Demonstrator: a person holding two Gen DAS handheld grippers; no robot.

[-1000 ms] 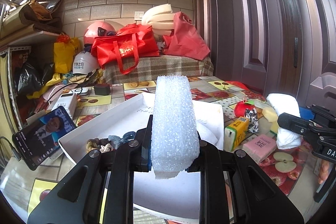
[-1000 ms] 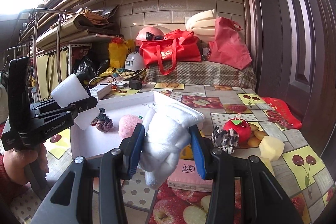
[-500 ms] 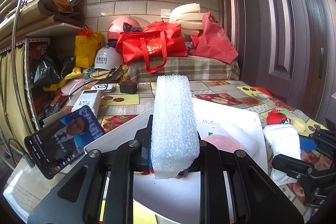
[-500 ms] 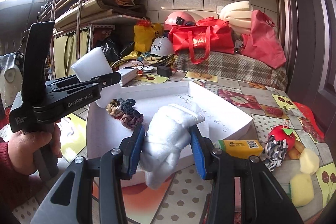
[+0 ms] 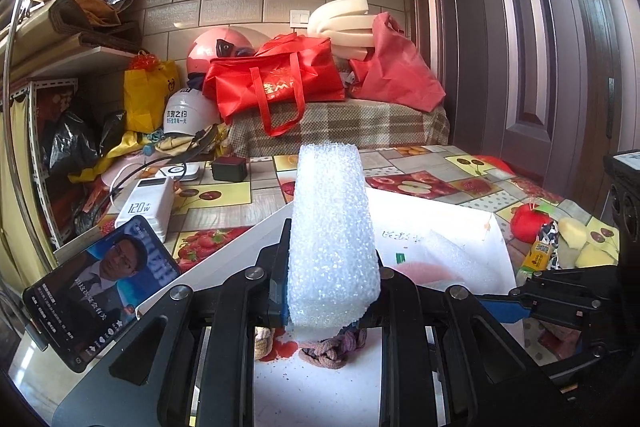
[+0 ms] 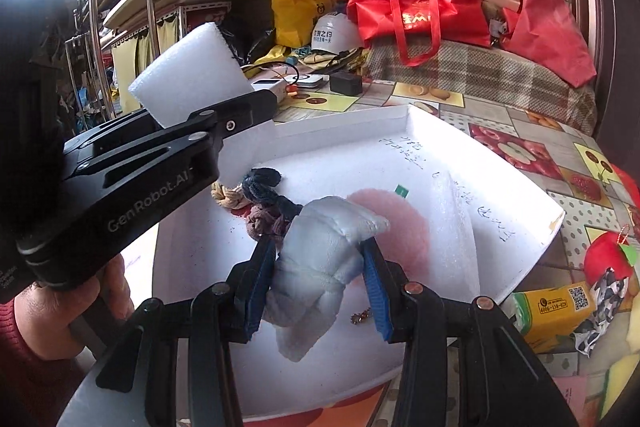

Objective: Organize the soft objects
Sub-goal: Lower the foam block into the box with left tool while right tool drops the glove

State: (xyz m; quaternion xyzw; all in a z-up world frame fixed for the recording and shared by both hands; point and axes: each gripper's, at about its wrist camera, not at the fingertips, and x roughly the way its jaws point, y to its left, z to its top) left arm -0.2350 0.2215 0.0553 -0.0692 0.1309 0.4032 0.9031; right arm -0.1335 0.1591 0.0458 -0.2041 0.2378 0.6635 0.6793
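My left gripper (image 5: 330, 267) is shut on a white foam block (image 5: 332, 207) that stands upright between its jaws, above the near end of a white tray (image 5: 440, 223). My right gripper (image 6: 318, 247) is shut on a white plush toy (image 6: 320, 283), which hangs over the middle of the tray (image 6: 500, 163). Inside the tray lie knotted scrunchies (image 6: 260, 203), a pink puff (image 6: 396, 227) and a white foam sheet (image 6: 452, 227). In the right wrist view the left gripper (image 6: 240, 107) with its foam block (image 6: 192, 79) is at the tray's left edge.
A phone (image 5: 100, 283) and a white power bank (image 5: 148, 203) lie left of the tray. Right of it are a yellow carton (image 6: 556, 307), a red apple toy (image 6: 608, 255) and yellow sponges (image 5: 580, 239). A hand (image 6: 108, 291) grips the left tool.
Both grippers have moved in over the tray, each keeping hold of its object. The right one swung left and tipped downward, so the plush toy now hangs above the tray's contents.
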